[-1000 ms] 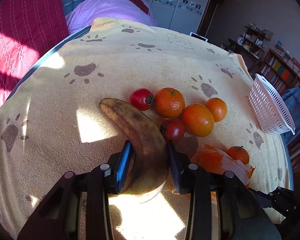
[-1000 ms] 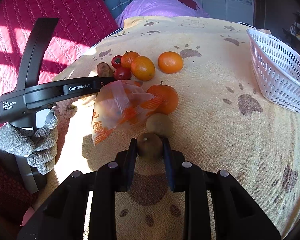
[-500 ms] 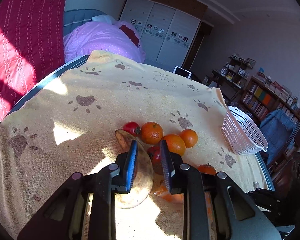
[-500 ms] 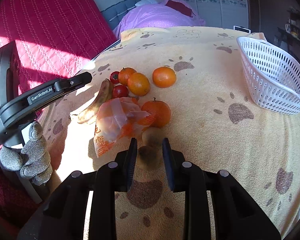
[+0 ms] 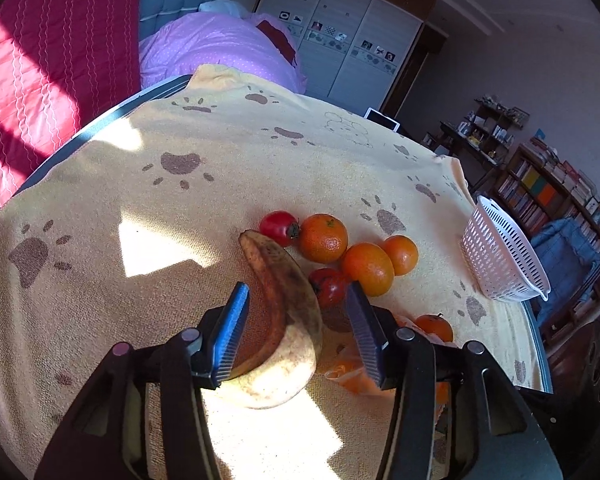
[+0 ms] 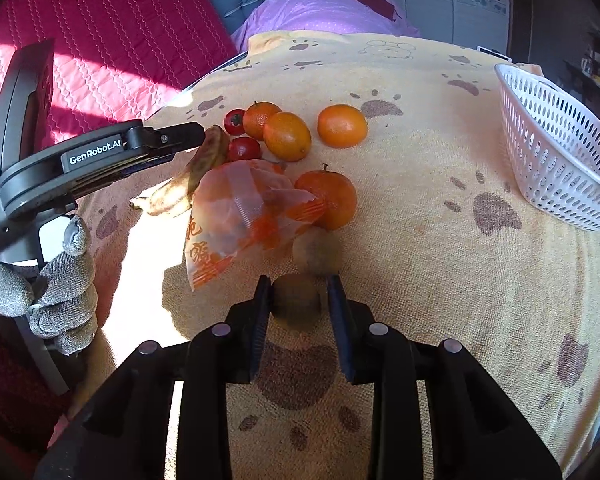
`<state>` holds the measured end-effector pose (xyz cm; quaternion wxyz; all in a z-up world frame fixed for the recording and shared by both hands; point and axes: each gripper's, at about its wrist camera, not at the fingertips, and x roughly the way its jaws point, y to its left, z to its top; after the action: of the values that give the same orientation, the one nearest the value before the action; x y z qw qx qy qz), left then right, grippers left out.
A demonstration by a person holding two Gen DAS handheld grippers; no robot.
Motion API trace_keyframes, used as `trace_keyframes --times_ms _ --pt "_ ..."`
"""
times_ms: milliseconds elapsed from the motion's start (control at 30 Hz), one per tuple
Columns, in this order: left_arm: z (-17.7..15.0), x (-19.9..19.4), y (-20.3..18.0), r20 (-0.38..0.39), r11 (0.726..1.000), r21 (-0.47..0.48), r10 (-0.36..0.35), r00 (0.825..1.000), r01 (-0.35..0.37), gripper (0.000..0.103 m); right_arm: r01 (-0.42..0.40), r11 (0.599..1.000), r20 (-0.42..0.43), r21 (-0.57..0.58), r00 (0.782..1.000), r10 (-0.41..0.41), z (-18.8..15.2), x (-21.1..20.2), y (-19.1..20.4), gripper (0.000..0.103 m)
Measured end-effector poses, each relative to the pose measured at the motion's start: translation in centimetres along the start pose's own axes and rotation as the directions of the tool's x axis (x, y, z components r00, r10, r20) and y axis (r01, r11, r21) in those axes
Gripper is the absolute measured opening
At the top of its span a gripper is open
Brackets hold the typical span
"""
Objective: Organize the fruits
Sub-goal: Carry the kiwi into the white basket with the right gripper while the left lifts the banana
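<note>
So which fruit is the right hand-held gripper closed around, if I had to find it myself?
Start at the orange plastic bag in the middle of the paw-print cloth. Just below it lie two fuzzy brown kiwis; the nearer kiwi sits between the pads of the right hand-held gripper. Unlike the shiny oranges and tomatoes beyond, it is dull brown, and the only fruit being held.

A lived-in bedroom of a home. At far centre, a bed with a purple duvet (image 5: 220,46) stands before a white wardrobe (image 5: 340,52) whose doors carry small pictures. A red quilted cover (image 6: 112,36) fills the left. At far right, crowded bookshelves (image 5: 548,192) line the wall. In the foreground, a table under a yellow paw-print cloth (image 5: 180,208) bears fruit beside a white plastic basket (image 6: 556,148).
</note>
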<state>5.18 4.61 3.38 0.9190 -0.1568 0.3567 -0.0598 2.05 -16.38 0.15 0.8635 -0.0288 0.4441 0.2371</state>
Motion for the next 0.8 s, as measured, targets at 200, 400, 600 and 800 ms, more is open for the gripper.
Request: trace_keyframes --times_ms 200,400,600,800 --pt "-0.3 1.9 -0.6 -0.080 0.998 0.036 0.060 0.995 -0.057 0.051 0.003 1.000 0.013 -0.003 1.000 -0.003 0.0 -0.4 0.0 0.026" --pt "-0.4 3.4 -1.6 -0.124 0.988 0.112 0.123 0.985 -0.110 0.046 0.024 0.999 0.088 0.042 0.996 -0.028 1.1 -2.7 -1.5 0.025" --pt "-0.2 2.6 -1.2 -0.086 0.995 0.080 0.071 0.994 -0.064 0.033 0.078 0.986 0.230 0.148 0.967 -0.111 3.2 -6.8 -5.3 0.025" --pt "0.0 0.2 -1.2 0.020 0.998 0.064 0.008 1.000 -0.009 0.033 0.149 0.947 0.308 0.285 0.921 -0.237 5.1 -8.7 -10.5 0.025"
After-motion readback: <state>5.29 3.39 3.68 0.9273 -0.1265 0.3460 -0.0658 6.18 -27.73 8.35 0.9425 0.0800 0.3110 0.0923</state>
